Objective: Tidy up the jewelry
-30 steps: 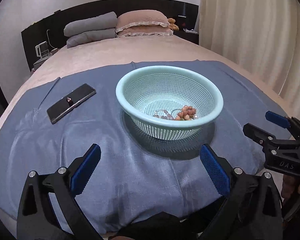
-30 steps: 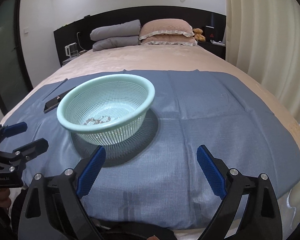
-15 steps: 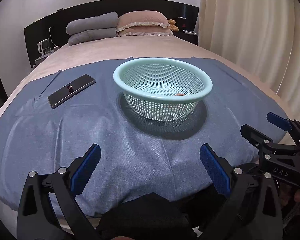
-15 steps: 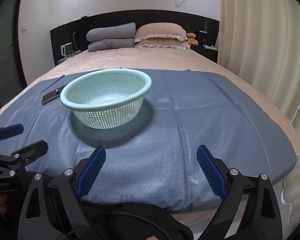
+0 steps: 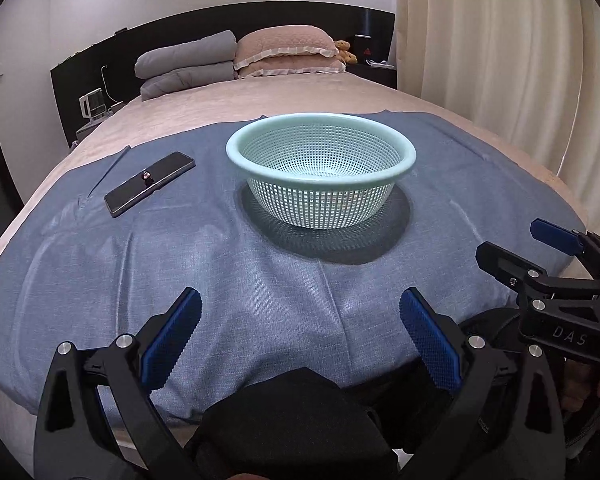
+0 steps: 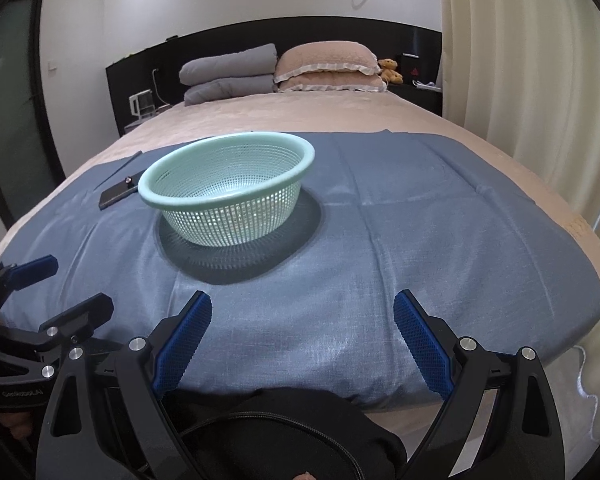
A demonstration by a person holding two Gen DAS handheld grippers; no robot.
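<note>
A mint green perforated basket [image 5: 321,172] stands on a blue cloth [image 5: 220,264] on the bed; it also shows in the right wrist view [image 6: 228,192]. Its wall hides whatever lies inside. My left gripper [image 5: 300,340] is open and empty, low at the near edge of the bed, well short of the basket. My right gripper [image 6: 302,344] is open and empty, level with it on the right; it also shows in the left wrist view [image 5: 540,252]. The left gripper shows in the right wrist view [image 6: 56,288].
A black phone with a small ring on it [image 5: 149,182] lies left of the basket, also in the right wrist view [image 6: 118,196]. Pillows [image 5: 288,54] and a folded grey quilt [image 5: 188,65] lie at the headboard. Curtains [image 5: 520,80] hang on the right.
Both grippers have dropped lower and drawn back towards the near edge of the bed. The jewelry seen inside the basket one second ago is now hidden by its wall.
</note>
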